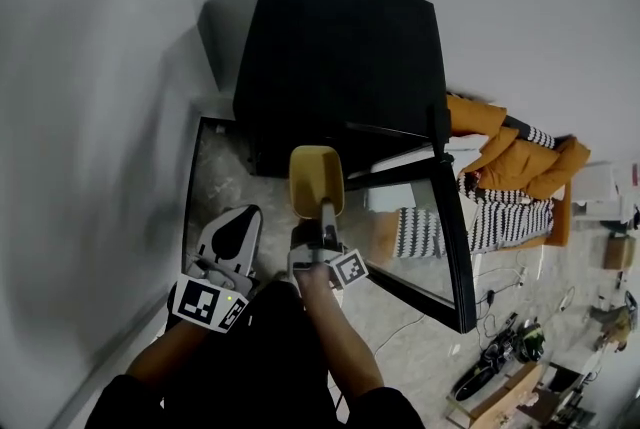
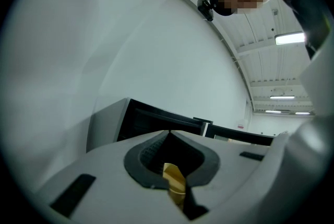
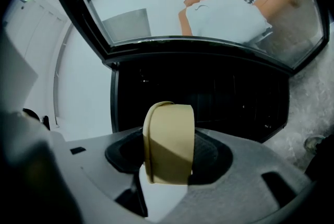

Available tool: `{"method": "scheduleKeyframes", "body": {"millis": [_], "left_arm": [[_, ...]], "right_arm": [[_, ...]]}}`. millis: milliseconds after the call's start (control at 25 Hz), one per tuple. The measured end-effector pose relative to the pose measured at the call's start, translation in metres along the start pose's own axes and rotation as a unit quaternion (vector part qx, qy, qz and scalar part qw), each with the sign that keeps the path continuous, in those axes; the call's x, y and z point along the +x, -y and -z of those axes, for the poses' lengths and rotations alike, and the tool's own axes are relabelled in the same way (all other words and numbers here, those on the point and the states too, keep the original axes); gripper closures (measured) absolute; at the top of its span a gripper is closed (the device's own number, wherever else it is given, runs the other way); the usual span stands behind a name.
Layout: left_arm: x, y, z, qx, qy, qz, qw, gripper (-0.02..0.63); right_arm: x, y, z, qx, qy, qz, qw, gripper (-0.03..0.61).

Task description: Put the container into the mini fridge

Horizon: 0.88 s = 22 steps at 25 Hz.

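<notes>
The black mini fridge (image 1: 340, 57) stands on the floor against the wall, its glass door (image 1: 445, 237) swung open to the right. My right gripper (image 1: 322, 217) is shut on a tan, rounded container (image 1: 317, 179) and holds it on edge in front of the open fridge. In the right gripper view the container (image 3: 169, 142) sits between the jaws, with the dark fridge interior (image 3: 219, 97) straight behind it and the glass door (image 3: 156, 3) above. My left gripper (image 1: 232, 237) hangs left of it, jaws together at the tips. A yellowish sliver (image 2: 175, 184) shows in their slit.
An orange sofa with striped cushions (image 1: 505, 182) stands right of the fridge. Cables and dark items (image 1: 500, 352) lie on the floor at the lower right. A white wall (image 1: 90, 117) runs along the left. A person appears at the top of the left gripper view.
</notes>
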State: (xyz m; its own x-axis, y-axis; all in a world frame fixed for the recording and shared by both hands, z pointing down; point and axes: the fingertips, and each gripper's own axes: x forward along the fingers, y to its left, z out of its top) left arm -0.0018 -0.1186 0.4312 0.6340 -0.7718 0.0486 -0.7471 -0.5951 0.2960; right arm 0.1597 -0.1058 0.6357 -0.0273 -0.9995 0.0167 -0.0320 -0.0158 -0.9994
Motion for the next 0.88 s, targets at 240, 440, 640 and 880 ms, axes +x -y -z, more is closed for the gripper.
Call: {"method": "scheduleKeyframes", "body": {"millis": [240, 440, 640, 880], "left_arm": [[0.009, -0.01, 0.028, -0.001, 0.01, -0.007, 0.9999, 0.607], [0.016, -0.018, 0.056, -0.003, 0.012, -0.007, 0.9999, 0.607], [0.026, -0.026, 0.075, -0.002, 0.016, -0.001, 0.9999, 0.607], [0.033, -0.033, 0.087, 0.0, 0.016, 0.002, 0.9999, 0.607]], "right_arm": [[0.026, 0.04, -0.005, 0.001, -0.001, -0.004, 1.0, 0.38], [0.044, 0.069, -0.008, 0.002, -0.002, -0.01, 1.0, 0.38], [0.061, 0.096, -0.015, 0.0, 0.006, -0.012, 1.0, 0.379], [0.079, 0.115, -0.018, -0.006, 0.009, -0.013, 1.0, 0.38]]}}
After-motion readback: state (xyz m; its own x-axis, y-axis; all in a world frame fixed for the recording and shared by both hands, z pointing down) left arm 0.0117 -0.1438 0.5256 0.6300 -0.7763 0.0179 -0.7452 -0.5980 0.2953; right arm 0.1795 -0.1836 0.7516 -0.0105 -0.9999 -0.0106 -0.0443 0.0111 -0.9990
